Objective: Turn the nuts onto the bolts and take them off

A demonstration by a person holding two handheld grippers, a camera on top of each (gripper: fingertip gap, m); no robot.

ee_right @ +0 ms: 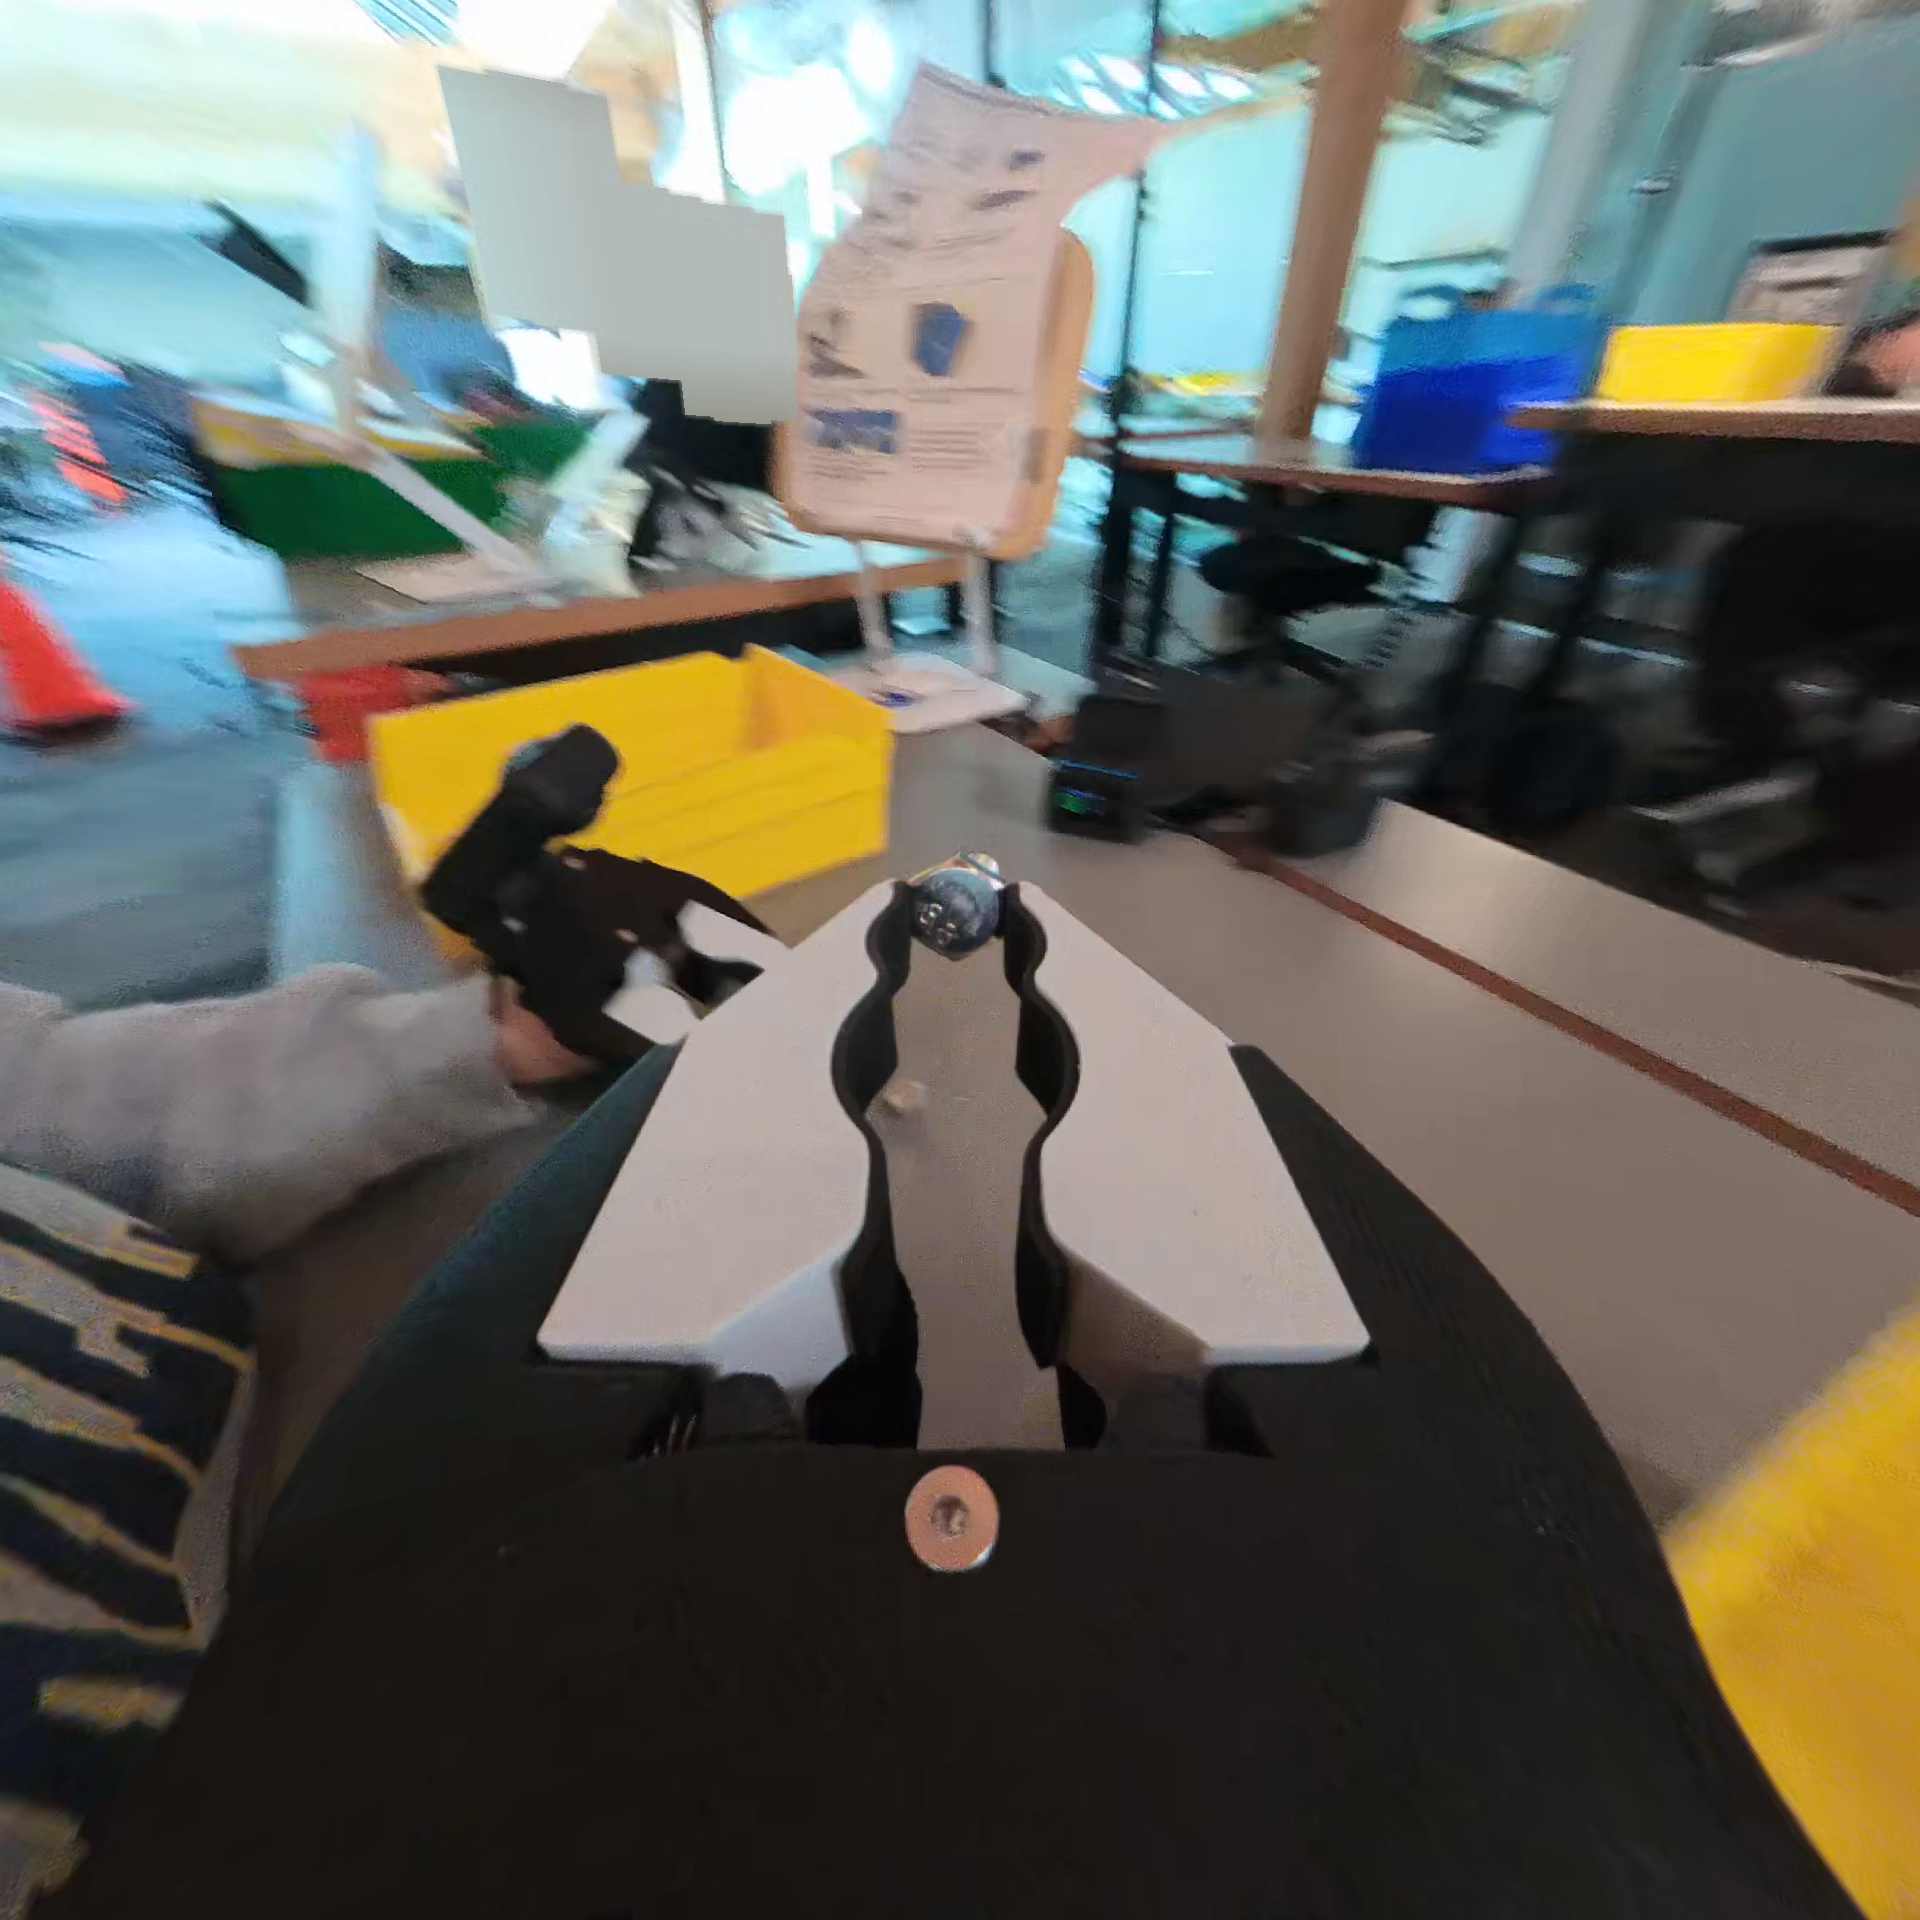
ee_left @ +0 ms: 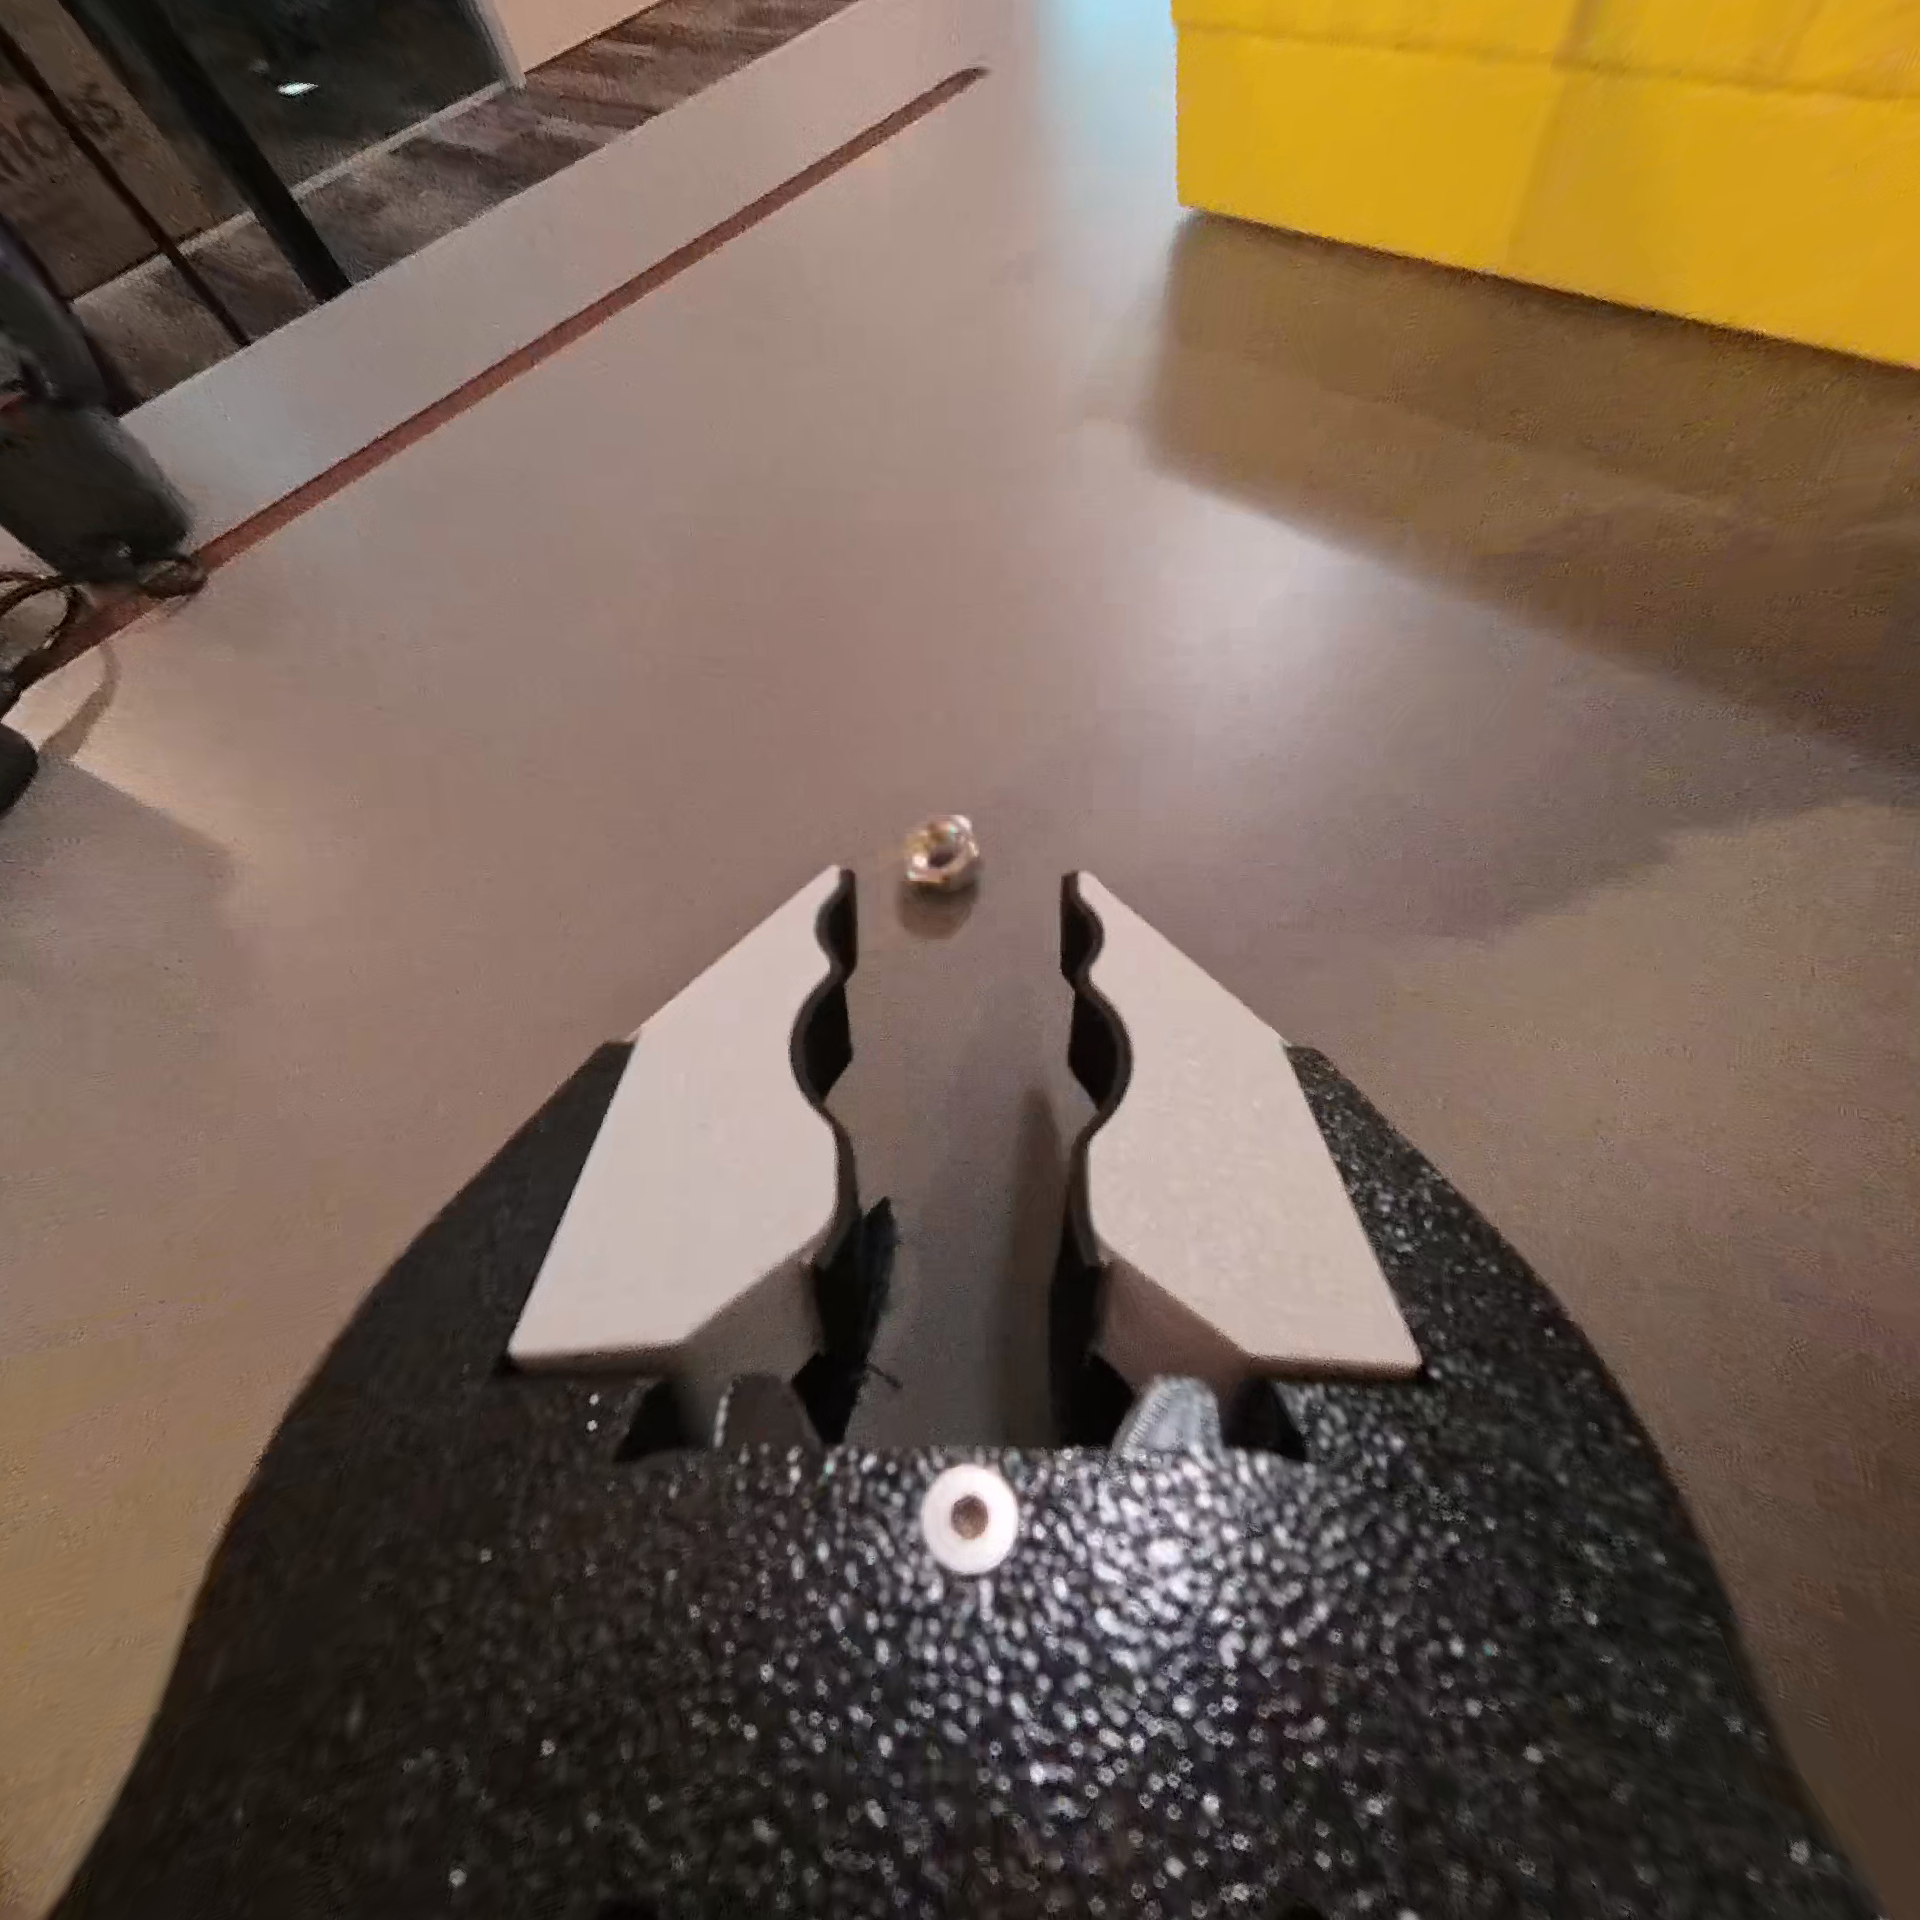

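Left wrist view: the left gripper [ee_left: 958,883] hangs low over a smooth, glossy grey table [ee_left: 1351,644], its pale matte fingers [ee_left: 727,1091] with wavy black inner pads set apart and holding nothing. A small shiny hexagonal nut [ee_left: 936,854] lies flat on the table just ahead of the tips, nearer the left one. A yellow plastic bin [ee_left: 1558,156] stands far ahead to the right.

Right wrist view: the right gripper [ee_right: 956,902] is clamped on a metal bolt [ee_right: 955,914], whose round, domed head faces the camera, seated in the foremost notch of the pads. Below the gap a small nut [ee_right: 902,1099] lies on the table. To the left, the other gripper, black and grainy, is held by a hand [ee_right: 540,1049] in a grey sleeve.
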